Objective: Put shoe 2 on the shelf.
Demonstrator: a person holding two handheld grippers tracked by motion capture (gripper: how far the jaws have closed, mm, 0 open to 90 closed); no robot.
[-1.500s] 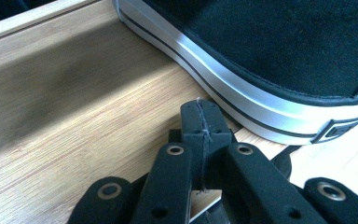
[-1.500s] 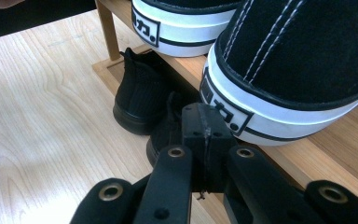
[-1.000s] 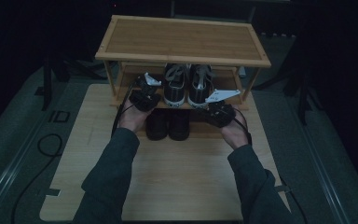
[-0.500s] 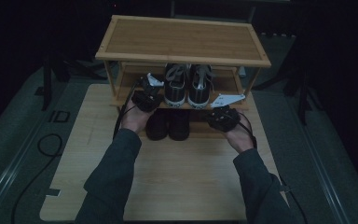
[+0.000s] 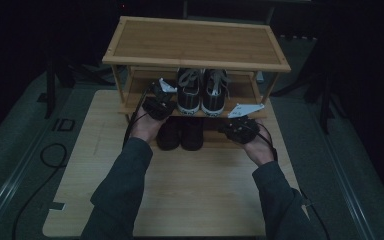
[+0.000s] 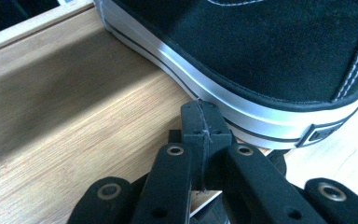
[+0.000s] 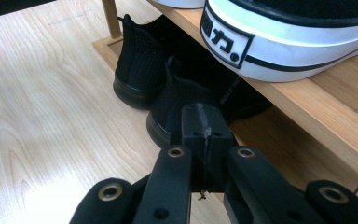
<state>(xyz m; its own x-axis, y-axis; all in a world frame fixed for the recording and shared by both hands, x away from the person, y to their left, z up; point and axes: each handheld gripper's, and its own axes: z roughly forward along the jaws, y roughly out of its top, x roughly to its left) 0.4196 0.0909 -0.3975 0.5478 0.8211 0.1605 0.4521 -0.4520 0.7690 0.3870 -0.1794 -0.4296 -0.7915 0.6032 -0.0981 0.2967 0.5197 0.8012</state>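
A pair of black-and-white sneakers (image 5: 200, 92) stands on the middle shelf of a bamboo shoe rack (image 5: 195, 42). A pair of black shoes (image 5: 180, 134) sits on the lowest level. My left gripper (image 5: 164, 97) is at the middle shelf, left of the sneakers. In the left gripper view it (image 6: 200, 119) is shut and empty, its tips close to the sneaker's white sole (image 6: 242, 100). My right gripper (image 5: 227, 127) hangs below the middle shelf's front edge, right of the black shoes. In the right gripper view it (image 7: 203, 123) is shut and empty, pointing at the black shoes (image 7: 142, 70).
The rack stands at the far end of a pale wooden board (image 5: 195, 195) on the floor. A black cable (image 5: 50, 150) loops on the grey floor at the left. Dark stands (image 5: 50, 85) flank the rack. The middle shelf's front edge (image 7: 307, 109) runs just above the right gripper.
The right gripper has drifted slightly to the right. The left gripper stays beside the sneakers. Both stay shut.
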